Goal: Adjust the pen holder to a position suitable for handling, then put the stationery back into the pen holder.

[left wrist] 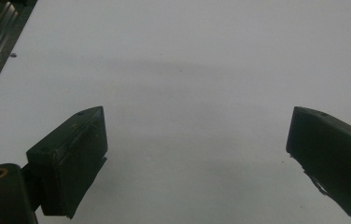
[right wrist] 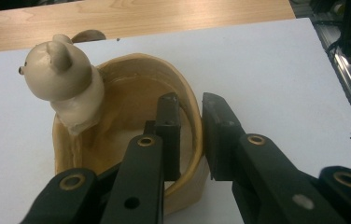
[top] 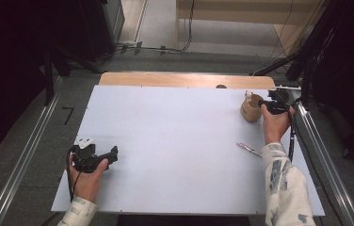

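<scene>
Inside right tongs [right wrist: 191, 122]: cup [right wrist: 131, 93] wall, bear figurine [right wrist: 64, 74].

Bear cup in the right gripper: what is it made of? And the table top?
Bear cup: looks like glazed ceramic or moulded resin, since the tan wall is thick, smooth and slightly glossy; I cannot tell which. Table top: matte white sheet, probably laminate, over a wood-grain board.

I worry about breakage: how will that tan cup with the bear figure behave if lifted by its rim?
The tan cup looks rigid, probably ceramic, so likely fragile if dropped. The right tool pinches one wall only, so it may tilt when lifted. The bear figure on the opposite rim probably adds off-centre weight.
</scene>
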Available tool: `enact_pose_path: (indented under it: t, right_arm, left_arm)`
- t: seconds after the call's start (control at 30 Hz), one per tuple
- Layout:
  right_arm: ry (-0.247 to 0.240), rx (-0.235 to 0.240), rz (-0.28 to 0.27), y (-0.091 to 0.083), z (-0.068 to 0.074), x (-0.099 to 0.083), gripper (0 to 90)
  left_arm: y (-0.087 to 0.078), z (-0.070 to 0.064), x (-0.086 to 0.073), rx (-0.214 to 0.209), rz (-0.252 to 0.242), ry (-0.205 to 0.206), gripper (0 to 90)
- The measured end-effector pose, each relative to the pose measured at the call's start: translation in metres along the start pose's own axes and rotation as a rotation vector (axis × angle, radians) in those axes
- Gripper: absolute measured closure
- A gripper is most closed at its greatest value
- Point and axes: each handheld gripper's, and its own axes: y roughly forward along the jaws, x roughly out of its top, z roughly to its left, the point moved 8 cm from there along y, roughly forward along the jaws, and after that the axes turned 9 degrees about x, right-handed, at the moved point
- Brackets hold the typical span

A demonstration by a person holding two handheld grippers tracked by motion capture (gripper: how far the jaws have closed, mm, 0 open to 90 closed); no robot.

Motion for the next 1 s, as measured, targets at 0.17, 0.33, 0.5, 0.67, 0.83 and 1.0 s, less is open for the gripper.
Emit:
enact_pose_path:
  t: [0.17, 0.33, 0.5, 0.67, 0.83, 1.0]
  right_arm:
    - [0.036, 0.039, -0.015, -0.004, 0.000, -0.001, 66.0]
    - [0.017, 0.095, -0.094, -0.024, 0.010, 0.005, 50.6]
    - [-0.018, 0.128, -0.121, -0.039, 0.017, 0.003, 44.3]
    - [-0.021, 0.196, -0.118, -0.052, 0.016, -0.016, 38.8]
    - [-0.022, 0.205, -0.101, -0.055, 0.009, -0.038, 38.1]
    - [-0.028, 0.225, -0.077, -0.058, 0.007, -0.052, 37.4]
  left_arm:
    - [-0.001, 0.000, 0.000, 0.000, -0.002, -0.002, 5.6]
    - [-0.001, 0.000, 0.000, 0.001, 0.000, 0.000, 5.6]
    - [0.000, -0.002, 0.001, 0.001, -0.002, 0.006, 5.6]
    - [-0.001, -0.004, 0.001, -0.005, -0.008, 0.006, 5.6]
    - [-0.001, -0.003, 0.001, -0.006, -0.007, 0.004, 5.6]
    - [-0.001, -0.004, 0.000, -0.004, -0.004, 0.009, 5.6]
